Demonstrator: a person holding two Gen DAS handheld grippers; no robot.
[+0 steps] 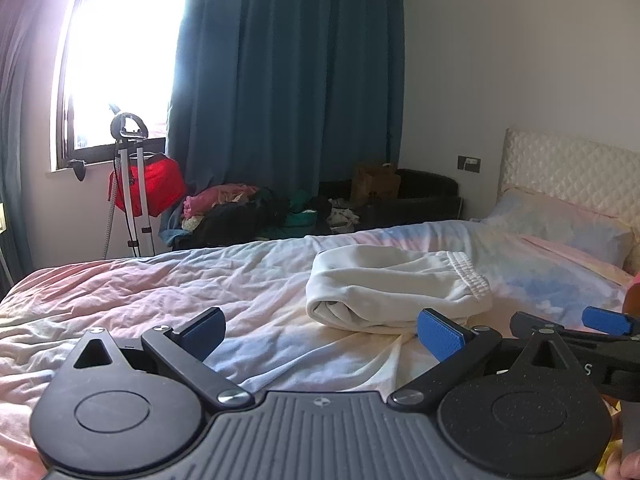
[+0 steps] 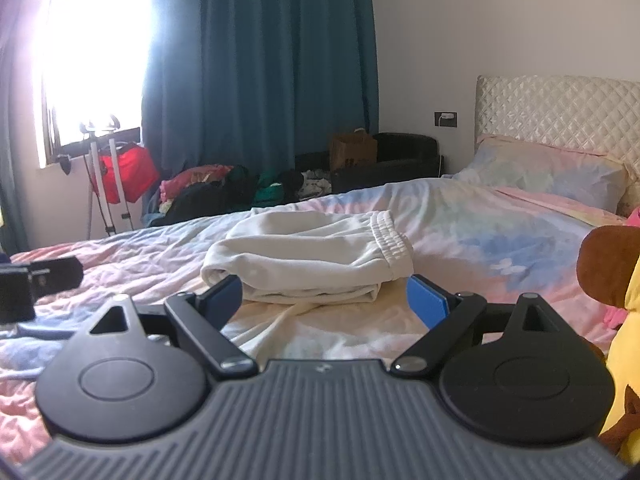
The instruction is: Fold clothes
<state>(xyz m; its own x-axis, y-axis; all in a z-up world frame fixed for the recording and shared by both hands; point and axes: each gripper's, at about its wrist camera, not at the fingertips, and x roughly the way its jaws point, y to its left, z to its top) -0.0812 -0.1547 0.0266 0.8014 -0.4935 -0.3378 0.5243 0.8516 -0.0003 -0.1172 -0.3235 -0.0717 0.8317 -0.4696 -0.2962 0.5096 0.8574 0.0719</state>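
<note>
A cream-white garment (image 1: 394, 286) lies folded into a thick rectangle on the pastel bed sheet (image 1: 200, 280), elastic waistband at its right end. It also shows in the right wrist view (image 2: 308, 264). My left gripper (image 1: 320, 334) is open and empty, just short of the bundle's near left corner. My right gripper (image 2: 324, 298) is open and empty, its jaws spread in front of the bundle's near edge. The right gripper shows at the right edge of the left wrist view (image 1: 600, 328).
A pillow (image 2: 552, 172) and quilted headboard (image 2: 560, 108) are at the far right. A brown and yellow plush toy (image 2: 616, 280) sits close on the right. A pile of clothes (image 1: 248, 212), a red bag (image 1: 156, 188) and a white stand (image 1: 132, 184) are beyond the bed under the window.
</note>
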